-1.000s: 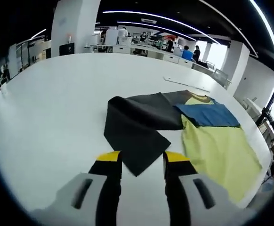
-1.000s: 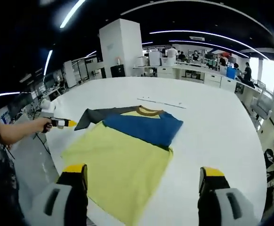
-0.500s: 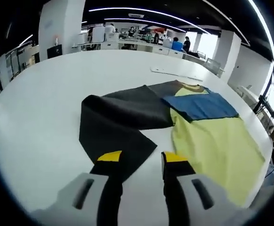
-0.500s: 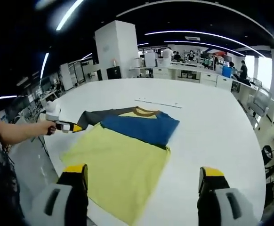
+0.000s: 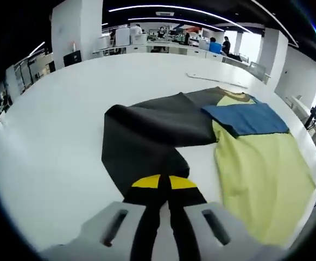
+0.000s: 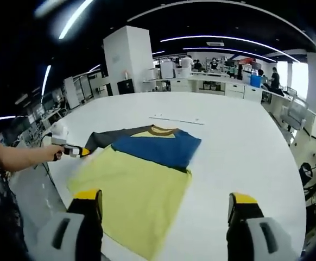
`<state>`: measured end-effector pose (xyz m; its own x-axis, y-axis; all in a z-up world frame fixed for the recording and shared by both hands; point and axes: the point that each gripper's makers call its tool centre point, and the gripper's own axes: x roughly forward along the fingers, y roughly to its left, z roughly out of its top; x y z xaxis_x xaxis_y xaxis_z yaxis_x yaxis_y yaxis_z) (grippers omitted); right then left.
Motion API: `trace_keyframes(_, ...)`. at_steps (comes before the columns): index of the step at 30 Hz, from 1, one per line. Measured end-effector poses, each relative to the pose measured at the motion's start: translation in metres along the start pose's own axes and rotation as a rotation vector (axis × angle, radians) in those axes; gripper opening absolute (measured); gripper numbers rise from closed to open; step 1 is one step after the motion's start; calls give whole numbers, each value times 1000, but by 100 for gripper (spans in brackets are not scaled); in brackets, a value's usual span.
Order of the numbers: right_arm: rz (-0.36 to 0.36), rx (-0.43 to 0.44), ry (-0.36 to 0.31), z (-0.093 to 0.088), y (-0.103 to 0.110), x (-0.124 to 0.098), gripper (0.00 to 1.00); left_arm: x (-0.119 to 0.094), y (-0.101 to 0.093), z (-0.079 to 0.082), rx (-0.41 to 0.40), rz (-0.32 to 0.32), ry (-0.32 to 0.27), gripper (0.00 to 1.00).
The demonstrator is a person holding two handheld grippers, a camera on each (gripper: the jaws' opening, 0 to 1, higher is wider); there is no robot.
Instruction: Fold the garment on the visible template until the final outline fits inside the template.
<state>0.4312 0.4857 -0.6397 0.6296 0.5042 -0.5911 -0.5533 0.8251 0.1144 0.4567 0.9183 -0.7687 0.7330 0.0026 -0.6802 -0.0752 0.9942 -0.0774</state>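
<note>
L tool (image 5: 164, 182) pinched on dark sleeve (image 5: 147, 138); R tool (image 6: 166, 204) wide apart above yellow shirt (image 6: 131, 190), white table (image 6: 245, 157).

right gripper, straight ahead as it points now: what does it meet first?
Most likely the yellow body of the shirt, whose near hem lies between the open jaws of the right gripper. Depth is unclear; aimed lower, it would meet the white table first.

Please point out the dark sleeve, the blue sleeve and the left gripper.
dark sleeve (image 5: 147, 138), left gripper view, middle of the fabric.
blue sleeve (image 6: 155, 149), right gripper view, middle of the folded panel.
left gripper (image 5: 164, 182), left gripper view, between the yellow tips.
</note>
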Motion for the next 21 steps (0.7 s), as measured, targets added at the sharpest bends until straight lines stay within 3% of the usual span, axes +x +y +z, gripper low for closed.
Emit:
trace_keyframes(11,19,1,-8,4,10,3,96,-35,37,-11,-6,16,16,0)
trace_keyframes(21,37,-21,2,8,17,3,96,-51,63,-8,122,0,35,0)
